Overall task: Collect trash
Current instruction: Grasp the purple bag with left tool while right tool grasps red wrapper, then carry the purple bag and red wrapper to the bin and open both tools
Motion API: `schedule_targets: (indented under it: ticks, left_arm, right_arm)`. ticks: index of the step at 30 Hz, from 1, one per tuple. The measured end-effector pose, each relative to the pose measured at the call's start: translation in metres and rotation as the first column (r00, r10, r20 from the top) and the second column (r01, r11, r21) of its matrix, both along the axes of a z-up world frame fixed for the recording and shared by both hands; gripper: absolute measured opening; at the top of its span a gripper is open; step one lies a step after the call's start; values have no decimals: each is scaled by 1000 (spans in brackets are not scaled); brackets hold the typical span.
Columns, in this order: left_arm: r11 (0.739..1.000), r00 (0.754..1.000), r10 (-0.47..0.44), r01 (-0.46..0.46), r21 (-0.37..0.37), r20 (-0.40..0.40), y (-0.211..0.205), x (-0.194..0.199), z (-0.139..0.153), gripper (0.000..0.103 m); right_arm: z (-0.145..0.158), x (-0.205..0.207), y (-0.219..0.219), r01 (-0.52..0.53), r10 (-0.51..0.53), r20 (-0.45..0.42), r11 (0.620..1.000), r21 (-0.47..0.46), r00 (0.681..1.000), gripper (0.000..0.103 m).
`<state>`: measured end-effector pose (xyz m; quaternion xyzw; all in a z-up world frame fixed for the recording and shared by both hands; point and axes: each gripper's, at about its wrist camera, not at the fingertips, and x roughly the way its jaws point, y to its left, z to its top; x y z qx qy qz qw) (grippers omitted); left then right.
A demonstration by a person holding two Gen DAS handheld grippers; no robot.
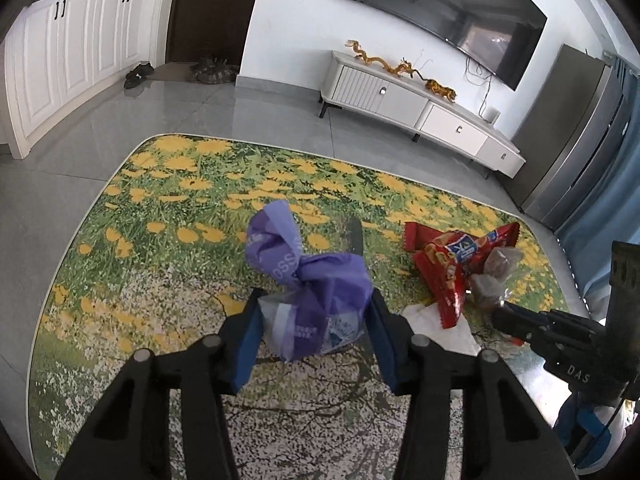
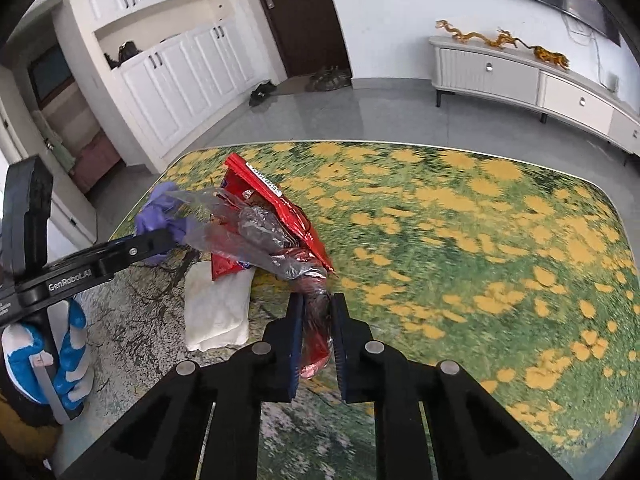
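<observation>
A crumpled purple plastic bag [image 1: 308, 280] sits between the fingers of my left gripper [image 1: 316, 320], which is shut on it just above the flower-print table [image 1: 160, 240]. My right gripper [image 2: 316, 320] is shut on a bundle of clear plastic wrap and a red snack wrapper [image 2: 276, 216], lifted off the table. The same red wrapper [image 1: 452, 260] shows to the right in the left wrist view. A white tissue [image 2: 216, 304] lies flat on the table beside the bundle. The purple bag [image 2: 160, 216] also shows in the right wrist view, behind the left gripper's arm.
The table edge [image 2: 360, 142] runs round the far side. Beyond it are a white TV cabinet [image 1: 420, 108], white cupboards [image 2: 180, 72] and a dark door [image 2: 300, 16]. A gloved hand [image 2: 60, 352] holds the left gripper's handle.
</observation>
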<state>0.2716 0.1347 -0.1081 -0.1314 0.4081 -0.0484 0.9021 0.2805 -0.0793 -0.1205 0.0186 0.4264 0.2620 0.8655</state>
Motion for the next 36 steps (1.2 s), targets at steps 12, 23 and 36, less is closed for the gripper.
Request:
schedule_targets:
  ticks: [12,23,36]
  left_arm:
    - [1000,1000,-7,8,-17,30,2,-48,22,44]
    - [999,991,-34,38,-25,126,0,-122,70,44]
    - [990,958,-133,140,-9,255,-55,-187,141,44]
  right_arm:
    - [16,-32,-57,141,-142,5,990,25,990,13]
    - [54,-106,-89,179,-184,52,980,81,982,13]
    - [117,-208,-152,223,-259,200,957,186,945,13]
